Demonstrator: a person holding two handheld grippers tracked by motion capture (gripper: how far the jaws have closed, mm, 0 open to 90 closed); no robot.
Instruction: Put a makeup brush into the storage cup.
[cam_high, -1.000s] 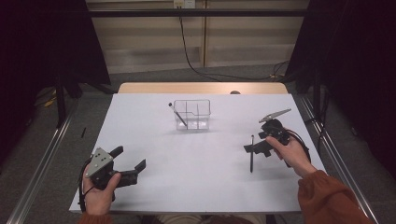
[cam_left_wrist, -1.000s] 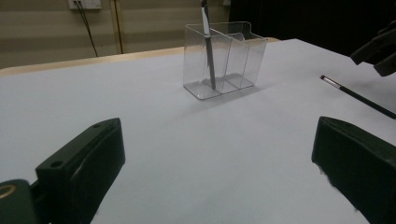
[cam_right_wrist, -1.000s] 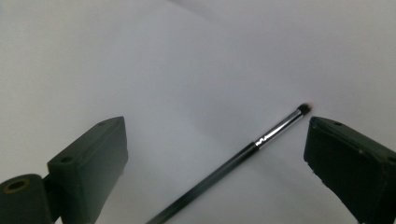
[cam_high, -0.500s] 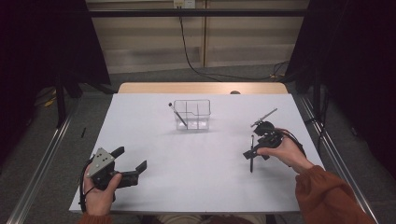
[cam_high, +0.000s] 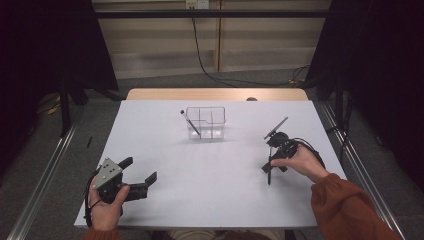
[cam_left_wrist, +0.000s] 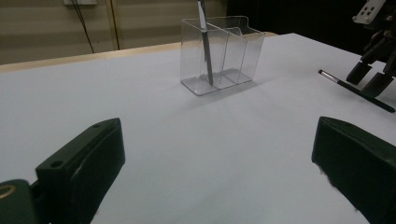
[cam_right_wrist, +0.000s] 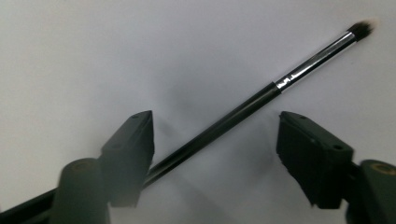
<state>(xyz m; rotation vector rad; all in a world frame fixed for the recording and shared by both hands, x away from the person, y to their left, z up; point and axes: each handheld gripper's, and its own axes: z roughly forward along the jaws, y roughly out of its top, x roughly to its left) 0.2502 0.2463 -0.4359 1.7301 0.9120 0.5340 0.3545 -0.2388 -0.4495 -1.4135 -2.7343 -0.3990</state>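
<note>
Black-handled slim makeup brush (cam_right_wrist: 261, 95) with silver ferrule and dark bristles lies flat on the white table (cam_high: 210, 170), right of centre; the right gripper (cam_right_wrist: 215, 140) straddles it, jaws just closing, not yet pressing.

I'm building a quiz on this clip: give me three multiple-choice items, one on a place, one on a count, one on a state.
1. Where does the loose brush lie?
A. on the white table
B. in the clear holder
C. on the floor

2. How many brushes stand in the clear holder?
A. none
B. one
C. three

3. How do the right gripper's jaws stand?
A. clamped on the brush
B. apart, astride the brush
C. shut, holding nothing

Key:
1 A, it lies flat on the white top.
2 B, a single standing brush leans inside.
3 B, gaps show beside the handle.
</note>
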